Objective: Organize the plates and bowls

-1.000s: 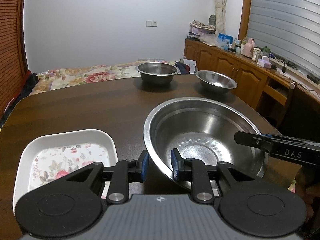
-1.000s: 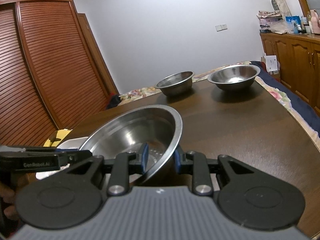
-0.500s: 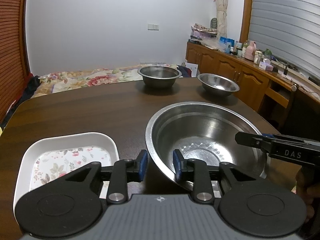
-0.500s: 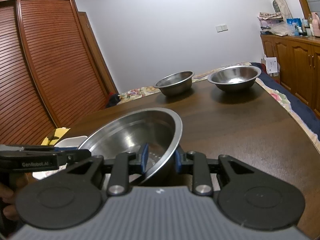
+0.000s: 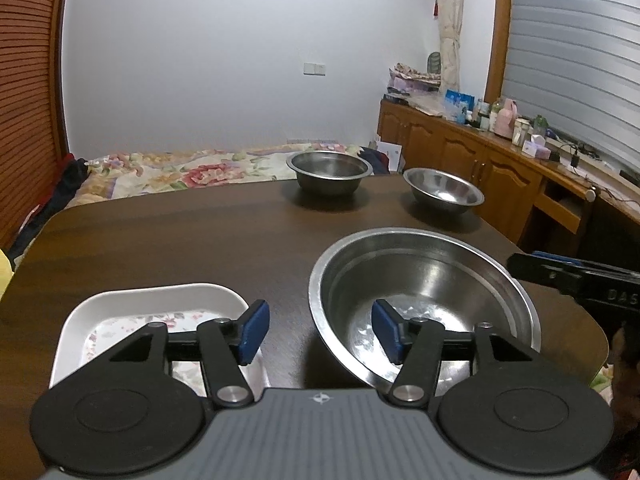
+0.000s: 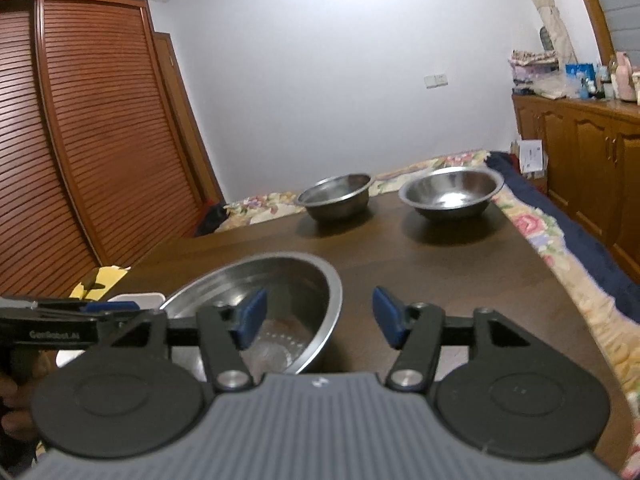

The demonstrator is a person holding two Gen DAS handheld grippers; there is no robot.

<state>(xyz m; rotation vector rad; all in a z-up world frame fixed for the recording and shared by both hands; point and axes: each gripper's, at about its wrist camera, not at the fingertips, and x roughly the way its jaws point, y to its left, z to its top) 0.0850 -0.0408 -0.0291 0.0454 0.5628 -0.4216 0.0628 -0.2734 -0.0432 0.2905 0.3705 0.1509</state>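
Observation:
A large steel bowl (image 5: pixel 424 280) (image 6: pixel 280 292) rests on the dark wooden table (image 5: pixel 180 236) near me. My left gripper (image 5: pixel 320 332) straddles its left rim with jaws opening; neither blue pad touches the metal. My right gripper (image 6: pixel 320 318) straddles the bowl's right rim, jaws opening as well, pads clear of it. A white rectangular dish with a flower pattern (image 5: pixel 152 320) lies left of the bowl, partly under my left fingers. Two smaller steel bowls stand at the table's far side: a deep one (image 5: pixel 330 170) (image 6: pixel 336 196) and a shallower one (image 5: pixel 444 192) (image 6: pixel 452 192).
A bed with a flowered cover (image 5: pixel 180 168) lies beyond the table. Wooden cabinets (image 5: pixel 480 172) with bottles and boxes run along the right wall. A louvred wardrobe (image 6: pixel 80 140) stands on the left. A yellow object (image 6: pixel 100 280) sits off the table's left edge.
Both grippers were shut on the large bowl's rim, one on each side; now both pairs of jaws have spread and let go. The bowl rests on the table.

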